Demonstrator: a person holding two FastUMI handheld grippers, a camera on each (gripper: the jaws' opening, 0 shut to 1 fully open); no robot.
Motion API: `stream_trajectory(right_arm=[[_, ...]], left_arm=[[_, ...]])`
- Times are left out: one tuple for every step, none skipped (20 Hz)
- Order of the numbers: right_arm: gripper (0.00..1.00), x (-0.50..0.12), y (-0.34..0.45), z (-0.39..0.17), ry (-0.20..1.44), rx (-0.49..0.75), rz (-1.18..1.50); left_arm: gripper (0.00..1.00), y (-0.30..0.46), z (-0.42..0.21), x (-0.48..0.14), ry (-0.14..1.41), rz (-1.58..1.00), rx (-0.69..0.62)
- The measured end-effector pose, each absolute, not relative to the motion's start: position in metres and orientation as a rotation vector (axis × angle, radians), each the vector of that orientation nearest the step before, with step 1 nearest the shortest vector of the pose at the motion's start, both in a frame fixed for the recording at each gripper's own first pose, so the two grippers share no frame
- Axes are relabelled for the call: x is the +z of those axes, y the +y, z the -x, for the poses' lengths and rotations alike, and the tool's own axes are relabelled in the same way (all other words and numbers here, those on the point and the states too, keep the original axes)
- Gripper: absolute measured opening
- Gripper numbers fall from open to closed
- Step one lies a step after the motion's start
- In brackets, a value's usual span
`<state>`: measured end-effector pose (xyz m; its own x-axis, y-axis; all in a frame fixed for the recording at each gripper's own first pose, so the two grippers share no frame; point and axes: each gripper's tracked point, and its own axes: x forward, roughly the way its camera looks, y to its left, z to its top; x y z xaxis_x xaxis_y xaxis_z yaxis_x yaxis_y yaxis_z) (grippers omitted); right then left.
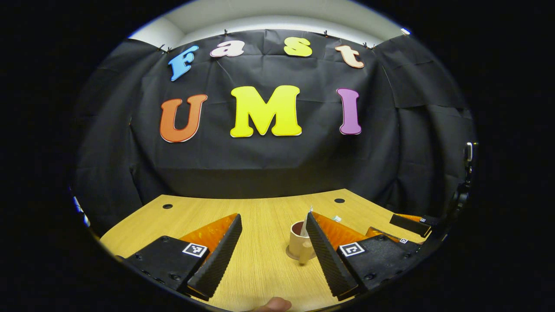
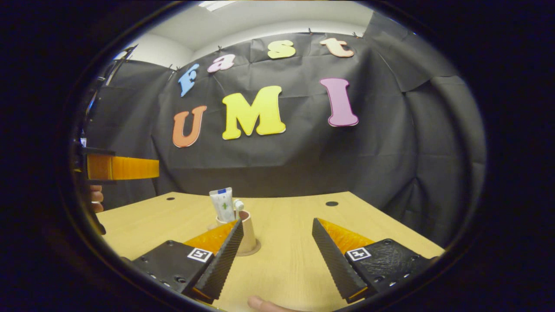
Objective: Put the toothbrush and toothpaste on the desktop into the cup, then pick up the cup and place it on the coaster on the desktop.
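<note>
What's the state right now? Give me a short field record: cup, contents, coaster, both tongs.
cup: upright on the wooden desktop
contents: toothpaste tube and toothbrush standing in it
coaster: round disc under the cup's base
left tongs: open, holding nothing, cup just beside one finger
right tongs: open, holding nothing, cup beyond one fingertip

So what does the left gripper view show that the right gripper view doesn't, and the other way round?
Left gripper view: the cup with its handle facing the camera, and the right gripper off to the side above the desktop. Right gripper view: the toothpaste tube and toothbrush head standing up out of the cup, plus the left gripper raised at the edge. Shared: the cup on its coaster, the wooden desktop, each view's own fingers open.
</note>
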<state>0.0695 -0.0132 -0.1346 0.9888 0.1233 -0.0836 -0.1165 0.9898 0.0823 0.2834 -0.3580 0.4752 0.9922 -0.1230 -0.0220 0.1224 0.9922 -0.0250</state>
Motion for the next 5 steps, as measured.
stream_trajectory(right_arm=[[0.96, -0.143, -0.014, -0.073, 0.093, 0.117, -0.068], [0.96, -0.150, -0.015, -0.077, 0.099, 0.112, -0.062], [0.96, -0.157, -0.014, -0.080, 0.112, 0.113, -0.061], [0.96, -0.166, -0.011, -0.082, 0.131, 0.122, -0.062], [0.96, -0.173, -0.009, -0.084, 0.152, 0.130, -0.058]], left_arm=[[0.95, -0.361, -0.286, 0.474, 0.022, 0.030, -0.123], [0.95, -0.361, -0.286, 0.470, 0.033, 0.032, -0.128], [0.95, -0.360, -0.290, 0.465, 0.045, 0.037, -0.128], [0.95, -0.358, -0.295, 0.460, 0.063, 0.046, -0.122], [0.95, -0.357, -0.297, 0.454, 0.082, 0.058, -0.121]])
